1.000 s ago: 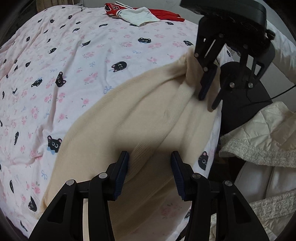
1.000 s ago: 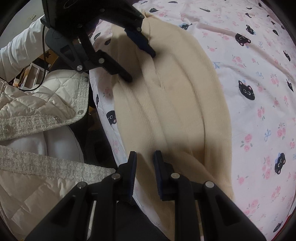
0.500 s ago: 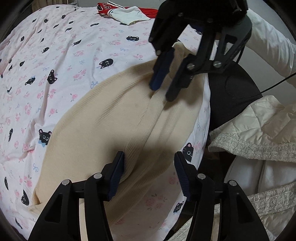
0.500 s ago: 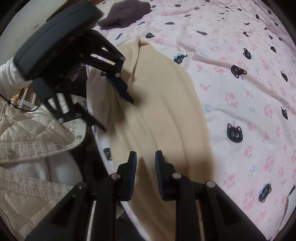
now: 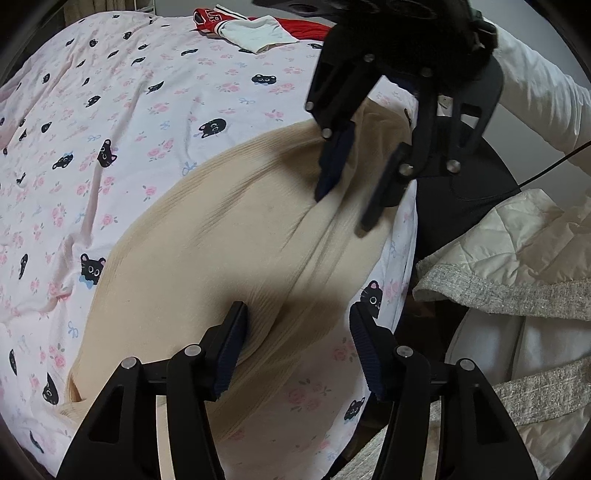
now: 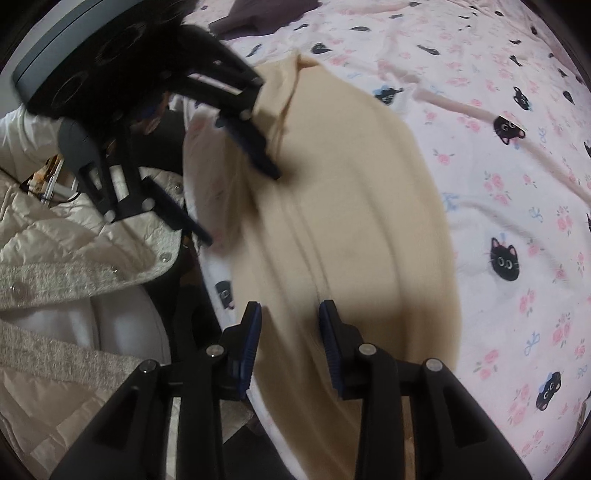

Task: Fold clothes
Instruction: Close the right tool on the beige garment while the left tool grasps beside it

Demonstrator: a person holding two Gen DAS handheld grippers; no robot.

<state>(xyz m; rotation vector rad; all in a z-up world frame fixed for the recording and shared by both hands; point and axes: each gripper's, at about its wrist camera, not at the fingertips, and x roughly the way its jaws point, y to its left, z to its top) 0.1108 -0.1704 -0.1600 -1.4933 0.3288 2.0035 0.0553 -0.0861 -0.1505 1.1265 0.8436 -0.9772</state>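
Now both grippers hang over a cream ribbed garment [image 5: 207, 258] that lies spread along the near right edge of a bed, on a pink bedsheet [image 5: 122, 110] printed with black cat faces and small roses. The left gripper [image 5: 295, 347] has its jaws spread wide, empty, with a raised fold of the cream knit running up between the blue pads [image 5: 231, 347] without being pinched. Seen from the same left wrist view, the right gripper [image 5: 343, 210] comes down from the far right, its fingers parted as well and their tips just above or touching the ridge of the fold; which, the blur does not let me tell. From the right wrist view, the right gripper [image 6: 290, 336] is likewise released over the cloth, and the left gripper [image 6: 240, 201] reaches in from the far left. A red and white garment [image 5: 258, 31] lies at the far end of the bed, a dark one [image 6: 266, 16] at the opposite end. A quilted cream jacket [image 5: 517, 266] is at the bedside, right of the sheet.
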